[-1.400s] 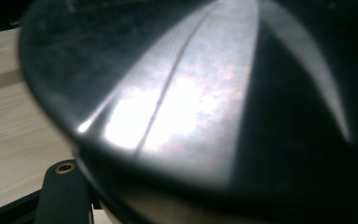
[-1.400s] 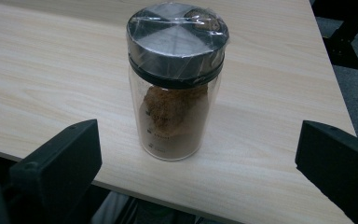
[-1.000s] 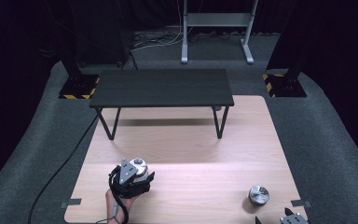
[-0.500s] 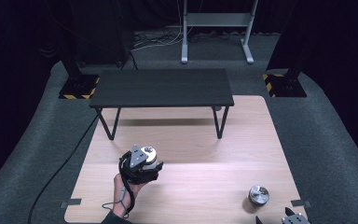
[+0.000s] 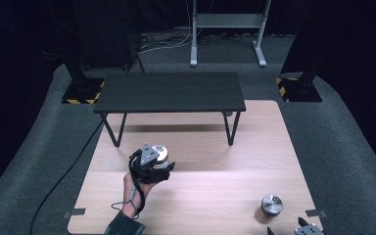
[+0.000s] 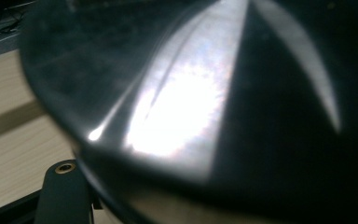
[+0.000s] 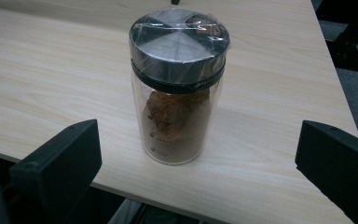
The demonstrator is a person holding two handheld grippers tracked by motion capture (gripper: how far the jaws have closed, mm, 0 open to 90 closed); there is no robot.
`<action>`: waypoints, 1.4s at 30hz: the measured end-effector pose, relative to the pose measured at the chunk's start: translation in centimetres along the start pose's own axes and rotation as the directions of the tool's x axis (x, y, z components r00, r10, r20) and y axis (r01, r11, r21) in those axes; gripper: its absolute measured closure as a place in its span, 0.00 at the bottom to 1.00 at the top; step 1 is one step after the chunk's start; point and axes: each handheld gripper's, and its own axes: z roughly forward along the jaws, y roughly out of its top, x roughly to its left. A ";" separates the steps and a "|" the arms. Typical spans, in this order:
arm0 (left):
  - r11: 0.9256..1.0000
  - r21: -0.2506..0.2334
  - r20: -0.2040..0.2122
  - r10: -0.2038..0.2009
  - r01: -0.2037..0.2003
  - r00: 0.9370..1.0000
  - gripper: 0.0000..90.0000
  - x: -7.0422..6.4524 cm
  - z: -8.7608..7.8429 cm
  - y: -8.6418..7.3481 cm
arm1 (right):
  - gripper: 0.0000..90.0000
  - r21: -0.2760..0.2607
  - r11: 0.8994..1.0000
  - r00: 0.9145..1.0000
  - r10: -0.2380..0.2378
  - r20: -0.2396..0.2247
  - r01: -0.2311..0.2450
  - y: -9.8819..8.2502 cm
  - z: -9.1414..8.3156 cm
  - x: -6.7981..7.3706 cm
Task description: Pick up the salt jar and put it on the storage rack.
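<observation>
My left gripper [image 5: 156,159] is shut on a jar with a shiny metal lid [image 5: 158,150], held above the left half of the wooden table [image 5: 210,161]. In the left gripper view that lid [image 6: 200,93] sits very close and blurred, with one black finger [image 6: 63,191] at the lower left. A second glass jar [image 7: 177,88] holds brown powder under a plastic-wrapped metal lid and stands upright near the table's front right edge [image 5: 271,204]. My right gripper [image 7: 198,149] is open, its jaws wide apart on either side of this jar and short of it.
A low black bench [image 5: 169,92] on thin legs stands across the back of the table. A black cable [image 5: 63,181] trails off the table's left side over grey carpet. Stand bases with yellow-black tape [image 5: 81,90] sit behind.
My left gripper has carried its jar forward and slightly right, away from the person. The right gripper and the powder jar have stayed put.
</observation>
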 end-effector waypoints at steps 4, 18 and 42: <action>1.000 -0.001 -0.002 -0.007 0.007 1.000 0.34 0.2 0.2 0.2 | 0.00 -0.003 1.000 1.000 0.003 0.003 -0.003 0.0 -0.1 0.0; 1.000 -0.004 -0.022 0.011 -0.011 1.000 0.34 1.2 0.1 1.9 | 0.00 0.002 1.000 1.000 -0.006 0.002 0.006 0.1 0.0 0.1; 0.999 0.011 -0.018 0.038 -0.038 0.999 0.34 2.3 1.0 5.2 | 0.00 0.006 1.000 1.000 -0.005 -0.001 0.005 0.2 0.1 0.1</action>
